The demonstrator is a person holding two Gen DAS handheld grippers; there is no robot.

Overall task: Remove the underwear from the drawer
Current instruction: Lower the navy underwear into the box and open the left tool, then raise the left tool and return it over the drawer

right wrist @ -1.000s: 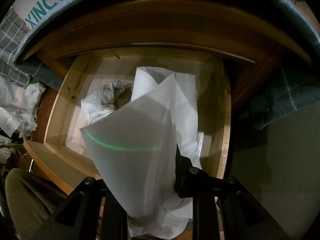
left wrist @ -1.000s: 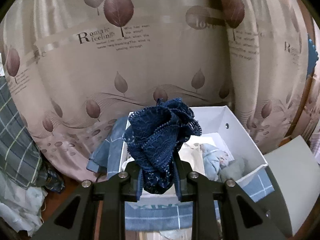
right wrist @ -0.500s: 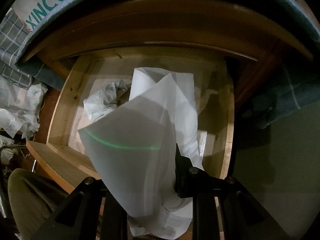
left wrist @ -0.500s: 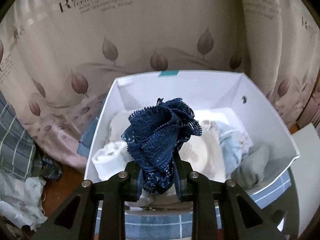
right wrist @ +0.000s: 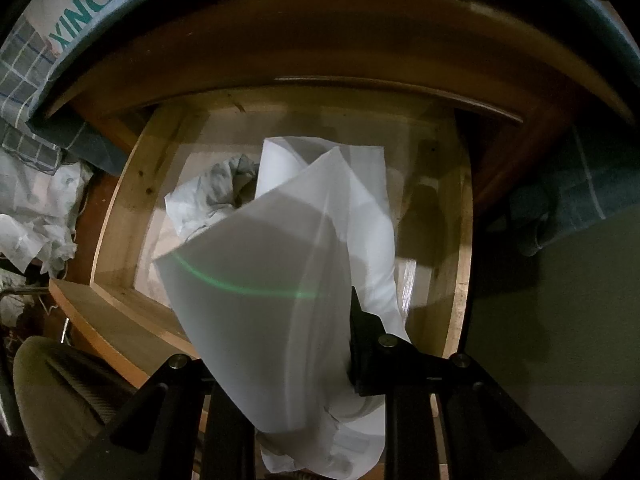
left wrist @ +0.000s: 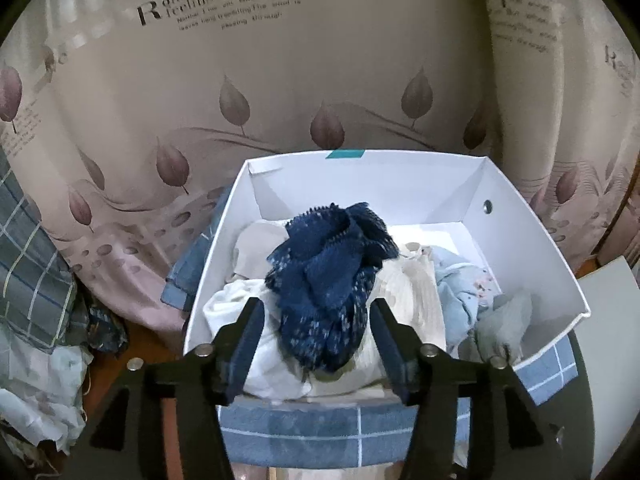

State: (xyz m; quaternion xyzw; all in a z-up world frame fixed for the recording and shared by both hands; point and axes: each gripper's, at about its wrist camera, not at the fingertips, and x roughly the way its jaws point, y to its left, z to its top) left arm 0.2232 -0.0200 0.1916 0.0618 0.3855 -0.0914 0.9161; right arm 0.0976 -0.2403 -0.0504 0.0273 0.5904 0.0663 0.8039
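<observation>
Dark blue lace underwear (left wrist: pixel 326 280) lies on the pile of pale clothes inside the white box (left wrist: pixel 532 256). My left gripper (left wrist: pixel 318 312) stands over the box's near side, its jaws opening, one finger on each side of the blue piece with gaps showing. In the right wrist view my right gripper (right wrist: pixel 316 320) is shut on a white cloth (right wrist: pixel 276 280) and holds it above the open wooden drawer (right wrist: pixel 116 208). A crumpled grey-white garment (right wrist: pixel 212 196) lies in the drawer, partly hidden by the white cloth.
A leaf-print curtain (left wrist: pixel 280 80) hangs behind the box. The box stands on a blue checked cloth (left wrist: pixel 296 432). A plaid cloth (left wrist: pixel 28 264) and crumpled fabric (left wrist: pixel 36 392) lie at the left. The cabinet's wooden top edge (right wrist: pixel 360 48) overhangs the drawer.
The left gripper sank toward the white box and its jaws parted. The blue lace underwear dropped from the grip onto the clothes pile. The right gripper and its white cloth stayed put.
</observation>
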